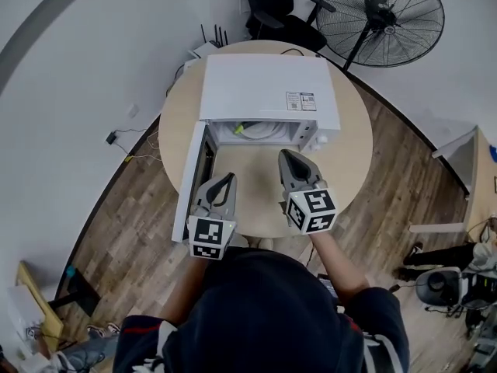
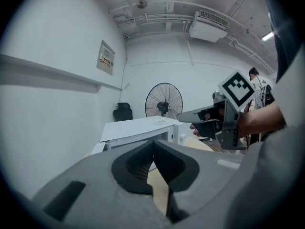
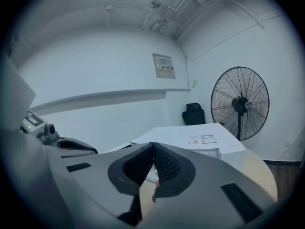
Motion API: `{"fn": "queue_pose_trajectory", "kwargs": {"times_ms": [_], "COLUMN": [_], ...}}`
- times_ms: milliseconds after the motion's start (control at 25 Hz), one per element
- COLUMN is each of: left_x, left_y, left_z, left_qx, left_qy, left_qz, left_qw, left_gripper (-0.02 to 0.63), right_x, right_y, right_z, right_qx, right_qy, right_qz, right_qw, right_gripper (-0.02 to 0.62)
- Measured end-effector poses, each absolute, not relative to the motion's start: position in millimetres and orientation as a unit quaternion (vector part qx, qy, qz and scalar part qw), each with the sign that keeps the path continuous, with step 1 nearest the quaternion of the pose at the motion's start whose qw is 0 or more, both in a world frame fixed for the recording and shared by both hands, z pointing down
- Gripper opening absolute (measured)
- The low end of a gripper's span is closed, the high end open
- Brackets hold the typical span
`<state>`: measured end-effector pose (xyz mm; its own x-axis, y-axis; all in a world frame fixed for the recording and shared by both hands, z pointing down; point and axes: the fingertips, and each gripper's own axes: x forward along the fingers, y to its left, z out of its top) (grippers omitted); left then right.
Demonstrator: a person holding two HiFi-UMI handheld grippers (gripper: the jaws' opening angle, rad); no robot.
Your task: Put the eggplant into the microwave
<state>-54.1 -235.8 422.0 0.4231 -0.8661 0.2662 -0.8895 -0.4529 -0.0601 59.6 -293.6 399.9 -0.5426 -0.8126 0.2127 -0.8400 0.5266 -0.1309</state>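
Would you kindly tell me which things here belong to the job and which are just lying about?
Job: microwave, its open door, left gripper and right gripper, both shut and empty.
Lying about: pedestal fan, office chair, router.

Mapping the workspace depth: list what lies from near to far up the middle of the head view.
The person's hood → right gripper → microwave → office chair.

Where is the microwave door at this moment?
In the head view, the door stands open at the left front corner of the microwave, swung toward the person, just left of the left gripper.
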Motion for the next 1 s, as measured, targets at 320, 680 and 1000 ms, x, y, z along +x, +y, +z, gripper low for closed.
{"fn": "queue_pose_trajectory", "kwargs": {"times_ms": [320, 680, 1000], "left_x": [-59, -64, -65], "left_y": [-240, -241, -237], "left_z": [403, 392, 391], "left_qx": [0.841, 0.837, 0.836], "left_qy": [-0.528, -0.538, -0.539], "left_qz": [0.117, 0.103, 0.1], "left_qw": [0.026, 0.015, 0.016], "left_gripper": [0.014, 0.014, 0.014], "right_x": [67, 66, 62], "right_y": [-274, -269, -264], "right_z": [371, 368, 368], "right_qx": [0.477, 0.479, 0.475], "right_qy": [-0.873, -0.873, -0.875], "right_qz": [0.094, 0.092, 0.09], "right_qw": [0.035, 0.023, 0.021], "right_gripper": [0.012, 0.012, 0.011]}}
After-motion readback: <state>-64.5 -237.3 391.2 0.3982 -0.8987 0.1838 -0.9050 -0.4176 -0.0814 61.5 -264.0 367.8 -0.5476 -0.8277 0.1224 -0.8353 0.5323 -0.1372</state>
